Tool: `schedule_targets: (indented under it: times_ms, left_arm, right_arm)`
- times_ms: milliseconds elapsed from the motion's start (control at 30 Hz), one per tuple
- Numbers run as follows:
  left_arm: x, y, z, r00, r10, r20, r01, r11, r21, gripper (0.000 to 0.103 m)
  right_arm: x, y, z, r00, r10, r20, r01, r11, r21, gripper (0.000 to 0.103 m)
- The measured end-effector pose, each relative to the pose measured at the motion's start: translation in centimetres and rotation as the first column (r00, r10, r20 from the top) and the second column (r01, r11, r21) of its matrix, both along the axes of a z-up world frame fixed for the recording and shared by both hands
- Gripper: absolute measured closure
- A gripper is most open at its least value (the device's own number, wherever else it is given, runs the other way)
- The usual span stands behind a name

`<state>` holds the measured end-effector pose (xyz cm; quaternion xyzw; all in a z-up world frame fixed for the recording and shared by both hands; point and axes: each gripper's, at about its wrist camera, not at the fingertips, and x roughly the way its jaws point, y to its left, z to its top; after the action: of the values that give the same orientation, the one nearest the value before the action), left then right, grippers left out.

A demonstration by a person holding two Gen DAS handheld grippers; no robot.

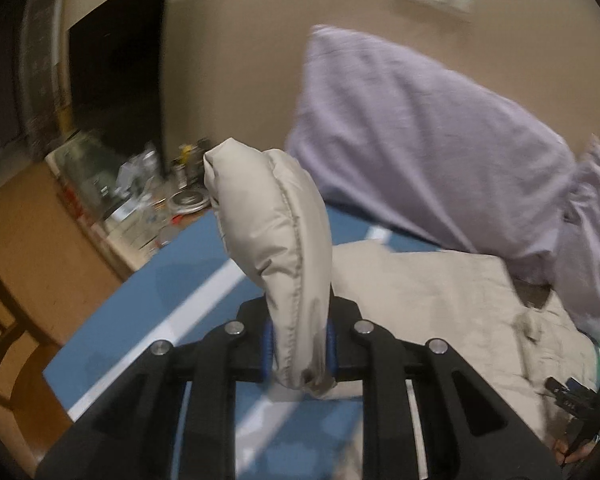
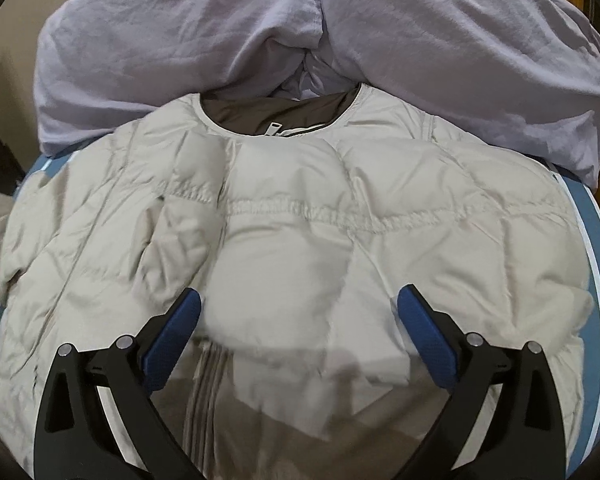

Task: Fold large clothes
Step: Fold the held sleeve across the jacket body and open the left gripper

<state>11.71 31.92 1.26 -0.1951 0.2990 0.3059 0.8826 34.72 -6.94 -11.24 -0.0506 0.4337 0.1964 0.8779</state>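
Puffy quilted beige jacket (image 2: 300, 240), sleeve-pinched

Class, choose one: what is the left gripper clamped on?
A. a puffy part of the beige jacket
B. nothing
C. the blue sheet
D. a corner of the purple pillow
A: the left gripper is shut on a padded fold of the beige jacket, raised above the bed.

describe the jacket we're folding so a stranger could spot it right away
On the blue bedcover, just below two lilac pillows, lies the cream quilted puffer jacket. Its brown lining shows at the collar. Unlike the smooth pillows, it is stitched into puffy panels.
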Motion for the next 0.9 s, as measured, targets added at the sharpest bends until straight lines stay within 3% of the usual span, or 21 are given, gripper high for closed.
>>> schedule_targets:
  times_ms: [267,500,733,900]
  left_arm:
    - [6.0,-9.3,2.7,0.983,-0.185,0.017,0.184,0.982,0.048,0.084]
    - [11.1,-16.8,3.4,0.931,-0.361,0.064,0.36,0.933,0.02,0.085]
    - [15.4,-23.6,1.0,0.877,-0.48,0.029,0.48,0.877,-0.018,0.085]
    - [17.1,-26.6,-1.6,0.852,-0.523,-0.011,0.521,0.851,-0.065,0.085]
  right_arm:
    - [-1.5,-4.6,1.0,0.999,0.004,0.037,-0.004,1.0,-0.006,0.002]
    - [-1.5,-9.3,1.2,0.996,-0.059,0.072,0.059,0.998,0.01,0.002]
    - [-1.2,-12.2,0.8,0.991,-0.101,0.09,0.101,0.995,0.007,0.002]
    - [-1.0,-13.4,0.3,0.989,-0.121,0.09,0.12,0.993,0.011,0.002]
